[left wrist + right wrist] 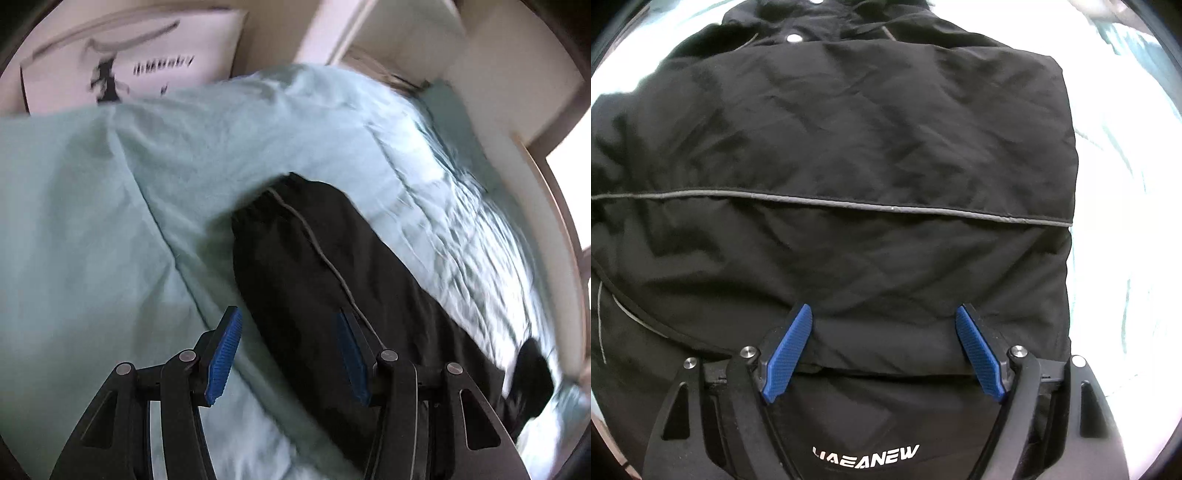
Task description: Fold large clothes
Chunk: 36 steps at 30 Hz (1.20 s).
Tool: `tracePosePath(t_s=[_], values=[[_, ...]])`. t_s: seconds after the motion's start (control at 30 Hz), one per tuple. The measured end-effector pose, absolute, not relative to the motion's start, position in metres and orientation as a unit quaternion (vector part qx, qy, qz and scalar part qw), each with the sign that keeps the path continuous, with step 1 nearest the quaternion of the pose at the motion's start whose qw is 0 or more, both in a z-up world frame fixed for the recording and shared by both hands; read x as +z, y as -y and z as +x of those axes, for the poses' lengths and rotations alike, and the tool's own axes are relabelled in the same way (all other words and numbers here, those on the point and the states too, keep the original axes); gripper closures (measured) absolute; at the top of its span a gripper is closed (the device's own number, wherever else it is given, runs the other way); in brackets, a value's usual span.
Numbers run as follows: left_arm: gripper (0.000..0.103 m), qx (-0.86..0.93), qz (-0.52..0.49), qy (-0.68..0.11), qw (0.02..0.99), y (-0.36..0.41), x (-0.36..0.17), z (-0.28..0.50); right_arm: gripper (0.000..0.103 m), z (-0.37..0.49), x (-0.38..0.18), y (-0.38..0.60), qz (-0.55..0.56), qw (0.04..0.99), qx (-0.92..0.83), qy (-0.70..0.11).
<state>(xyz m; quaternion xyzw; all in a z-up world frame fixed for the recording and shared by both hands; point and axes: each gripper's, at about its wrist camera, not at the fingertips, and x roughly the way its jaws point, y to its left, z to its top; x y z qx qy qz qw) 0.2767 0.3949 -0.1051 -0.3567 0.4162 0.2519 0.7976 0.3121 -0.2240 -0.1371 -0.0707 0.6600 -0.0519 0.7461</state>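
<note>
A black jacket (pixel 332 280) with a thin grey piping line lies on a pale green bed sheet (pixel 92 221). In the left wrist view my left gripper (pixel 288 354) is open, hovering over the jacket's left edge, with nothing between its blue pads. In the right wrist view the jacket (pixel 849 147) fills the frame, folded, with a grey stripe across it and a white logo at the bottom. My right gripper (pixel 882 350) is open, its blue pads spread just above a folded edge of the jacket.
A white poster (pixel 122 62) with dark markings leans against the wall behind the bed. A pale wall and a window edge (pixel 565 155) lie to the right. The bed sheet (pixel 1126 221) shows bright at the right of the jacket.
</note>
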Motion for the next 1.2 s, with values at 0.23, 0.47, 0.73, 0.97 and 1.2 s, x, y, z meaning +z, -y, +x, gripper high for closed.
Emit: tracePosePath(t_s=[0.23,0.47,0.73,0.97,1.2], values=[[0.058,0.243,-0.369,-0.428,0.788,-0.415,-0.147,0.308,0.021,0.315,-0.136,0.222,-0.064,0.741,-0.055,-0.666],[0.088,0.242,-0.266,-0.412,0.837,-0.371,-0.102,0.313,0.021,0.309,-0.166,0.215,-0.075,0.744,-0.053,-0.662],[0.089,0.160,-0.144,-0.408,0.887,-0.228,-0.053,0.299,0.021,0.295,-0.164,0.218,-0.057,0.755,-0.040,-0.652],[0.089,0.049,-0.113,-0.399,0.909,-0.096,-0.021,0.300,0.021,0.272,-0.139,0.223,-0.036,0.773,0.002,-0.634],[0.089,-0.065,-0.051,-0.407,0.909,0.032,-0.019,0.305,0.021,0.244,-0.124,0.243,0.002,0.782,0.021,-0.623]])
